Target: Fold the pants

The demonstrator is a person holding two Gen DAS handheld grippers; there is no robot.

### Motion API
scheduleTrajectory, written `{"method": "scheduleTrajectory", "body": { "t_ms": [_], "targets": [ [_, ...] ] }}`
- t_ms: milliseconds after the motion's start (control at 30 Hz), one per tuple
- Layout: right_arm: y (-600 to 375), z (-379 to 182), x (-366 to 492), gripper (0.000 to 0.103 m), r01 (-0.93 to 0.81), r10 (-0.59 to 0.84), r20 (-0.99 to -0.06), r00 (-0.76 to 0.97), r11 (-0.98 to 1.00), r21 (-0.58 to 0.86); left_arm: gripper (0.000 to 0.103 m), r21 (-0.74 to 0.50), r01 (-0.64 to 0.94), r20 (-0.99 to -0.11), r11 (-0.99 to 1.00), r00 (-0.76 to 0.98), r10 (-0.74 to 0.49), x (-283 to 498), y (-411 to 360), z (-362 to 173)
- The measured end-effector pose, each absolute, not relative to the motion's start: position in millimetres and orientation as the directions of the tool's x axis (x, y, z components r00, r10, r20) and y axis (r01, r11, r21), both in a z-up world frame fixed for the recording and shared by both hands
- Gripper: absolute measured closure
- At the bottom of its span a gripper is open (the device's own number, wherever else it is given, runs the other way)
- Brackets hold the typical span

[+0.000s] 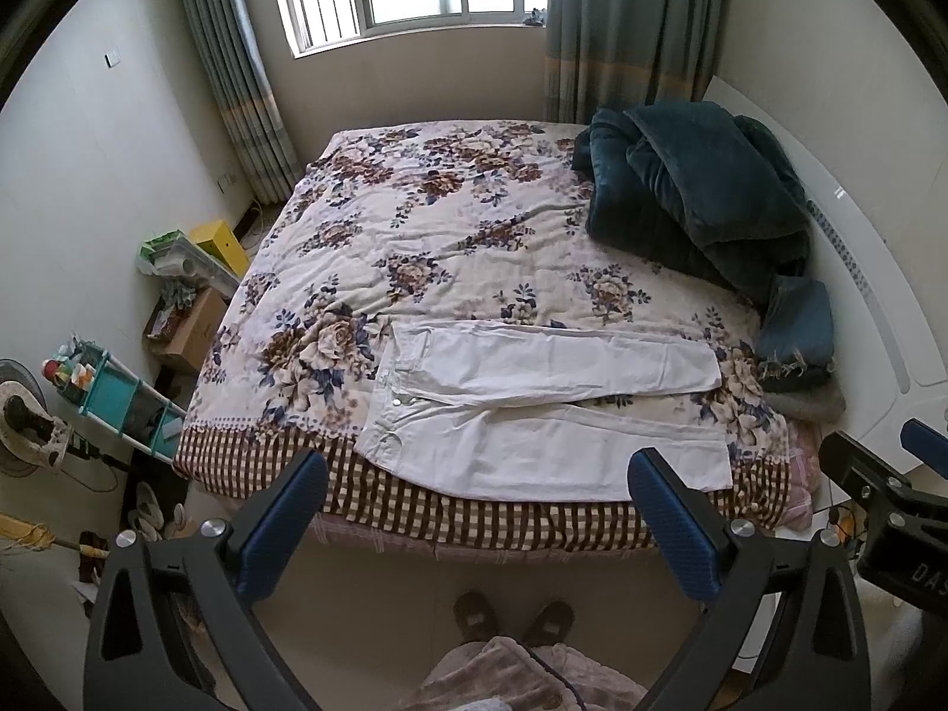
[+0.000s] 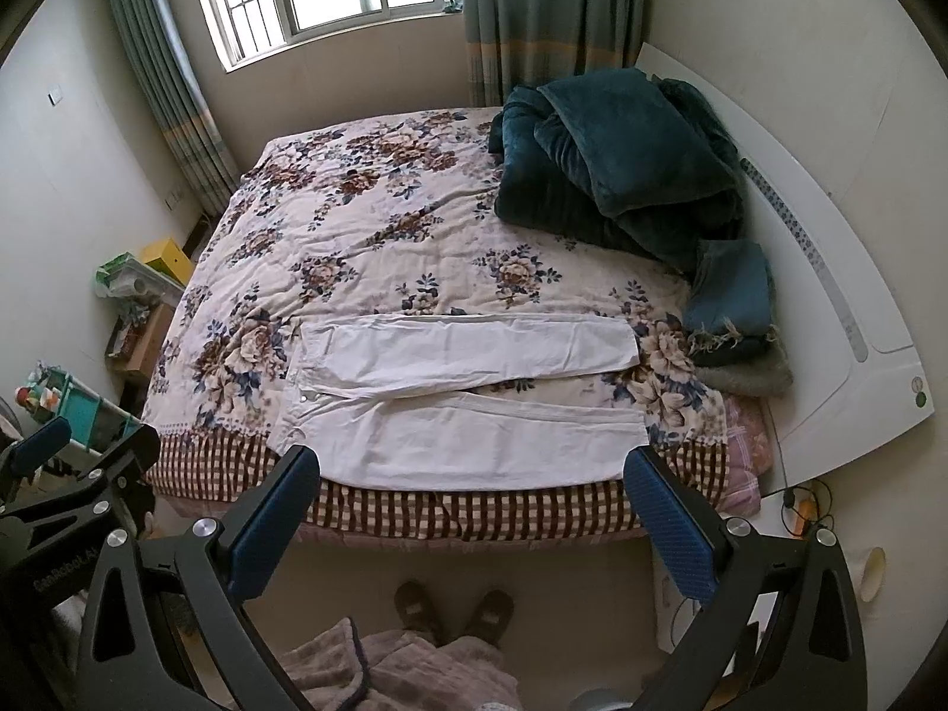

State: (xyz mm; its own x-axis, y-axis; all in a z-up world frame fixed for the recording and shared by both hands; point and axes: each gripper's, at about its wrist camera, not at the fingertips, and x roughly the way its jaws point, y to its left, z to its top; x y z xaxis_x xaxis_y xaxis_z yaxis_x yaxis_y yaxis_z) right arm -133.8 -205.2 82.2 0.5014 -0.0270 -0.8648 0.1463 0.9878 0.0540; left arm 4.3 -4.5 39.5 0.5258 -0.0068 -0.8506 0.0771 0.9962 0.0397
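Note:
White pants [image 1: 533, 409] [image 2: 462, 397] lie flat near the front edge of the bed, waistband to the left, both legs stretched to the right with a narrow gap between them. My left gripper [image 1: 480, 480] is open, held in the air in front of the bed edge, apart from the pants. My right gripper [image 2: 474, 474] is open too, at about the same height, with nothing between its fingers. Each gripper shows at the edge of the other's view: the right gripper [image 1: 889, 474] at the right, the left gripper [image 2: 65, 462] at the left.
The bed carries a floral cover [image 1: 426, 225] with a checked border. A dark teal blanket pile [image 1: 699, 189] and folded dark clothes [image 1: 797, 338] lie at its right side by the white headboard [image 1: 877, 308]. Boxes and a teal cart [image 1: 112, 397] stand left. The person's slippered feet [image 1: 509, 616] are on the floor.

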Motion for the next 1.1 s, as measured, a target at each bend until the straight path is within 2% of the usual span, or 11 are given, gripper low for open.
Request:
{"method": "scheduleTrajectory", "body": {
  "t_ms": [1100],
  "targets": [
    [-202.0,84.1,-132.8,0.000,0.137,-0.023,-0.860,0.510,0.989,0.055,0.000,0.034,0.071,-0.845,0.997,0.534,-0.009,7.1,-2.4,43.0]
  ]
}}
